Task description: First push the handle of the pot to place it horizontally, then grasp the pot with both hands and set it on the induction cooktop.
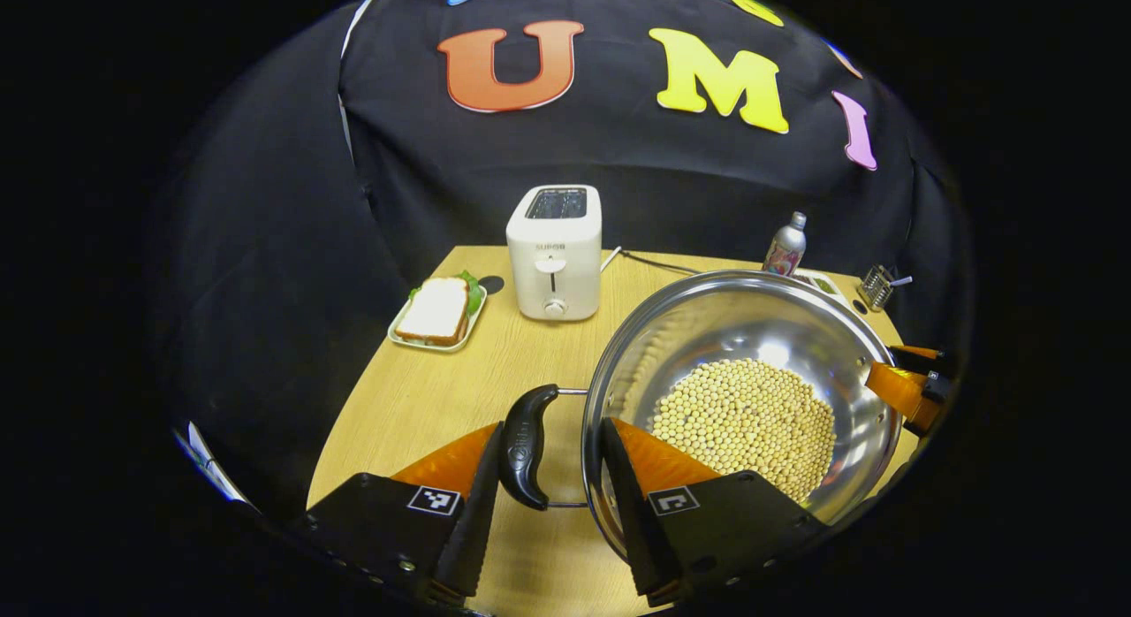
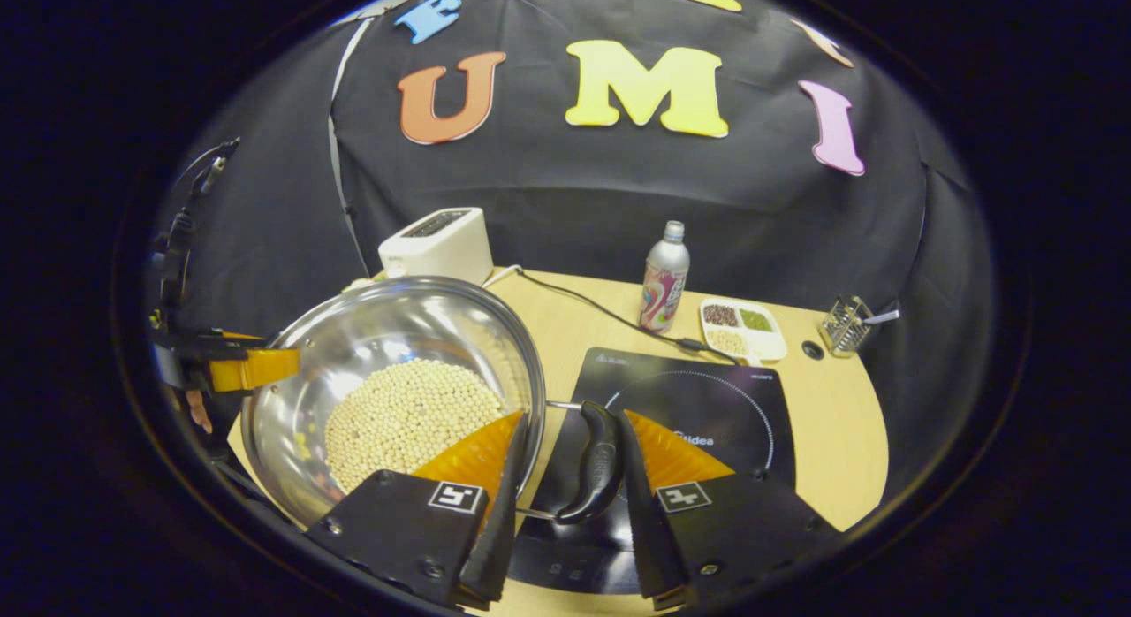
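Note:
A steel pot (image 1: 751, 321) holding soybeans (image 1: 742, 418) has a black loop handle on each side. My left gripper (image 1: 555, 440) grips one handle (image 1: 527, 445), with one finger against the handle's outer side and the other inside the rim. My right gripper (image 2: 574, 422) holds the opposite handle (image 2: 599, 458) the same way. The pot (image 2: 398, 334) seems held a little above the table, its right side over the left edge of the black induction cooktop (image 2: 707, 405). Across the pot I see the right gripper (image 1: 910, 389), and in the right gripper view the left gripper (image 2: 243, 368).
On the wooden table (image 1: 424, 405) a white toaster (image 1: 554, 250) stands at the back, with a sandwich plate (image 1: 437, 312) to its left. A bottle (image 2: 664, 281), a tray of beans (image 2: 742, 327) and a wire basket (image 2: 846, 323) sit behind the cooktop. A cable (image 2: 601, 312) crosses the table.

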A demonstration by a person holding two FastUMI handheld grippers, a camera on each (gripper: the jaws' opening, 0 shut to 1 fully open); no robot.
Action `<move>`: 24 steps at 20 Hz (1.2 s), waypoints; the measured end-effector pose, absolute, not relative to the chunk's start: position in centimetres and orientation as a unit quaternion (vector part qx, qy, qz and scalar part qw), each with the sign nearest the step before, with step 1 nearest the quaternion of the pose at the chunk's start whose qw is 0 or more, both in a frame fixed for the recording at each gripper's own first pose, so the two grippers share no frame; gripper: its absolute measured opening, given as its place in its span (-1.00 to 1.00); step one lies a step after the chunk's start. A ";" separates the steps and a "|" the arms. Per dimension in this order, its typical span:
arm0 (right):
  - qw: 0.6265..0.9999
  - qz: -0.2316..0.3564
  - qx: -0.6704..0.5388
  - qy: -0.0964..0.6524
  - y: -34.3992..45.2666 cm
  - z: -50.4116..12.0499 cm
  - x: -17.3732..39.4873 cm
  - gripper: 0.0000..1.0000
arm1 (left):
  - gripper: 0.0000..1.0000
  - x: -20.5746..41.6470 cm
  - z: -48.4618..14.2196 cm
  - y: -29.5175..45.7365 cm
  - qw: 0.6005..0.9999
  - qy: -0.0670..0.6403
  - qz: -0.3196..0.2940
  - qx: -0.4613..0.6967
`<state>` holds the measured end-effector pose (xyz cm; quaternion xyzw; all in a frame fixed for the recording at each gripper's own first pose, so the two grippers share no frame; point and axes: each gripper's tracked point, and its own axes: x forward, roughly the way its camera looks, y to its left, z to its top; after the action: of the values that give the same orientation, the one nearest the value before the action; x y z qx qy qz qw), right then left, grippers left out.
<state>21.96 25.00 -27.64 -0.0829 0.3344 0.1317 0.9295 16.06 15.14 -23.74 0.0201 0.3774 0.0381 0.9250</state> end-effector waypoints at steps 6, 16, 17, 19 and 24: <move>0.936 0.137 -0.087 0.311 21.6 -21.7 22.1 0.14 | 0.24 15.8 -18.9 11.1 0.931 0.362 0.039 0.026; 0.946 0.113 -0.076 0.293 12.9 -17.6 23.9 0.14 | 0.24 17.5 -15.5 2.8 0.938 0.342 0.006 0.051; 0.948 0.107 -0.075 0.290 11.9 -17.5 24.2 0.14 | 0.24 17.9 -15.9 1.7 0.939 0.340 0.001 0.052; 0.950 0.096 -0.077 0.286 9.9 -17.5 24.5 0.14 | 0.24 18.6 -16.6 -0.3 0.938 0.344 -0.007 0.048; 0.951 0.074 -0.073 0.290 5.8 -19.0 25.2 0.14 | 0.24 19.7 -18.5 -3.8 0.935 0.351 -0.027 0.050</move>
<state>25.24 5.80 -19.03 -0.0726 0.2897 0.0743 0.9515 19.73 -3.77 -18.52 0.0495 0.3512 -0.0272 0.9346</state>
